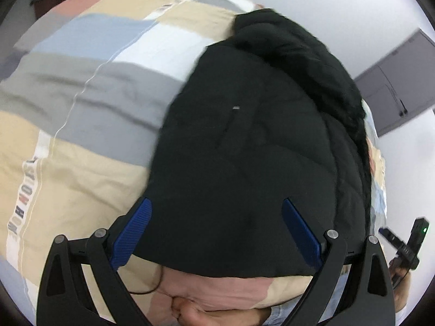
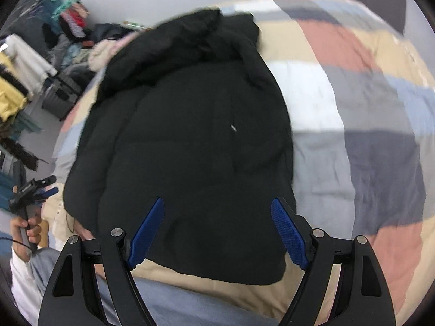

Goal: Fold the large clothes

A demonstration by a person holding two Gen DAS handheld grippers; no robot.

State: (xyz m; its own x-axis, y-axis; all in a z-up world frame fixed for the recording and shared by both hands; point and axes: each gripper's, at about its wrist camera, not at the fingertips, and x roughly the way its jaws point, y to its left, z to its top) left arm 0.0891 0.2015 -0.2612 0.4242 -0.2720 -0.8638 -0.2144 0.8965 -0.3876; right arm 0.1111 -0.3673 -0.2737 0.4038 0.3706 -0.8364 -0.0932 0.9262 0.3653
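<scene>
A black padded jacket (image 1: 252, 149) lies flat on a patchwork bedspread (image 1: 81, 103), its hood at the far end. My left gripper (image 1: 216, 203) hangs open over the jacket's near hem, its blue pads (image 1: 130, 233) wide apart and gripping nothing. In the right wrist view the same jacket (image 2: 185, 146) fills the middle. My right gripper (image 2: 217, 203) is open above its near edge, also with nothing held. Each gripper shows small in the other's view, held in a hand: the right gripper (image 1: 407, 244) at the right rim, the left gripper (image 2: 32, 193) at the left rim.
The bedspread (image 2: 353, 108) stretches to the right of the jacket. Hanging clothes (image 2: 21, 76), a clothes pile (image 2: 81, 43) and a grey case (image 2: 62, 95) crowd the floor on the left. A grey cabinet (image 1: 394, 81) stands by the white wall. The person's jeans (image 2: 176, 301) are at the bed's near edge.
</scene>
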